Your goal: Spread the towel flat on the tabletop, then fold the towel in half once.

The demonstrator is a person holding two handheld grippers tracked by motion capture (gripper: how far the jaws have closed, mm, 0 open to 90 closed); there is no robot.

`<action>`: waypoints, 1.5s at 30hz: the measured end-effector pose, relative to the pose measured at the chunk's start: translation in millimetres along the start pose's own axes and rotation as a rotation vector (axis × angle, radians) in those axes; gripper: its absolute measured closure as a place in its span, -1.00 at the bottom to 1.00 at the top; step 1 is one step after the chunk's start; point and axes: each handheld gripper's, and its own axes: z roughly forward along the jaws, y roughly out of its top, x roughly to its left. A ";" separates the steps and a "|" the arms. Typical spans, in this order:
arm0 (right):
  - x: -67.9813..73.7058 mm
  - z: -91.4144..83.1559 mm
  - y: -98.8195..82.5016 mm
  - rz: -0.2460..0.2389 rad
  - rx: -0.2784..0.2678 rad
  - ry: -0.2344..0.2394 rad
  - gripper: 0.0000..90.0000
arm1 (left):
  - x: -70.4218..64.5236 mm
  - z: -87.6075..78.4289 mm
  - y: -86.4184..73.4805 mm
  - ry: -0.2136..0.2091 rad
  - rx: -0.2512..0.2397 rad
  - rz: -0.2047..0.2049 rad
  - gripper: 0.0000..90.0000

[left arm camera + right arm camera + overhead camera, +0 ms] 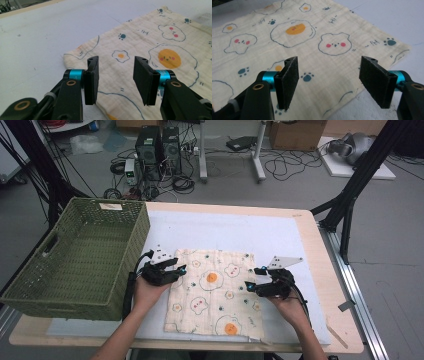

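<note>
A: Folding under way? Left gripper at cloth's nine o'clock edge, jaws apart, nothing pinched.

B: Right gripper at three o'clock edge, jaws wide, also gripping nothing. Cloth flat mid-table; likely next: pinching both edges together.

A: Around it?

B: Green basket at nine o'clock, just beside left gripper. Nothing blocking; floor cables at twelve.

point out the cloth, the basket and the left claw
cloth (215,295), high view, middle of the printed fabric
basket (137,227), high view, right wall
left claw (115,82), left gripper view, gap midway between its open tips
</note>
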 end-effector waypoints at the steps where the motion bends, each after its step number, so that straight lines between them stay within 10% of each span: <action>1: -0.5 0.4 1.5 0.001 0.000 0.003 -0.35 | 0.3 -0.3 0.3 -0.002 -0.007 -0.005 0.22; 16: -10.6 -14.4 36.1 0.013 -0.033 0.026 -0.47 | 2.7 -9.1 20.3 0.009 -0.062 -0.016 0.21; 35: -11.6 -6.3 38.3 0.007 0.008 0.042 -0.50 | 4.4 -3.7 18.4 -0.001 -0.022 -0.020 0.22; 45: -29.6 10.8 33.7 0.007 0.038 -0.005 -0.26 | 15.1 18.6 9.3 0.061 0.061 -0.023 0.28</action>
